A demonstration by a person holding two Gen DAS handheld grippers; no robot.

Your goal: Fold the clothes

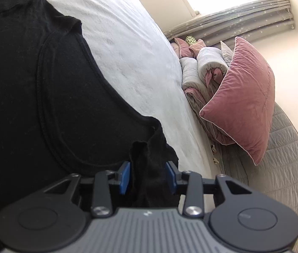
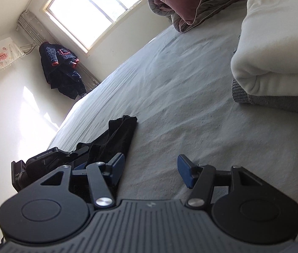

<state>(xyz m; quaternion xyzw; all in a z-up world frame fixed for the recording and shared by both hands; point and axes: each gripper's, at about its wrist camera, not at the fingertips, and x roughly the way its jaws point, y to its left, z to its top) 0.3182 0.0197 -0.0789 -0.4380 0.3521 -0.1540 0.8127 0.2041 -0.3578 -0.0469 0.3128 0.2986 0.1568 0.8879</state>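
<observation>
Left wrist view shows your left gripper (image 1: 148, 176) parted around a bunched fold of the black garment (image 1: 43, 97), pads not pressing it. The garment lies on the white bed sheet (image 1: 128, 48), only partly folded. Your right gripper (image 2: 151, 170) hangs apart, empty.

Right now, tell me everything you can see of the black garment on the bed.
The black knit garment is thin, matte, soft-looking fabric with a stitched curved seam, perhaps a neckline or armhole. It lies mostly flat on the white bedsheet, filling the left of the left wrist view. One bunched fold stands up between the blue pads of the left gripper, whose jaws are parted, not pressing it. In the right wrist view a corner of it lies beside the right gripper, untouched.
</observation>
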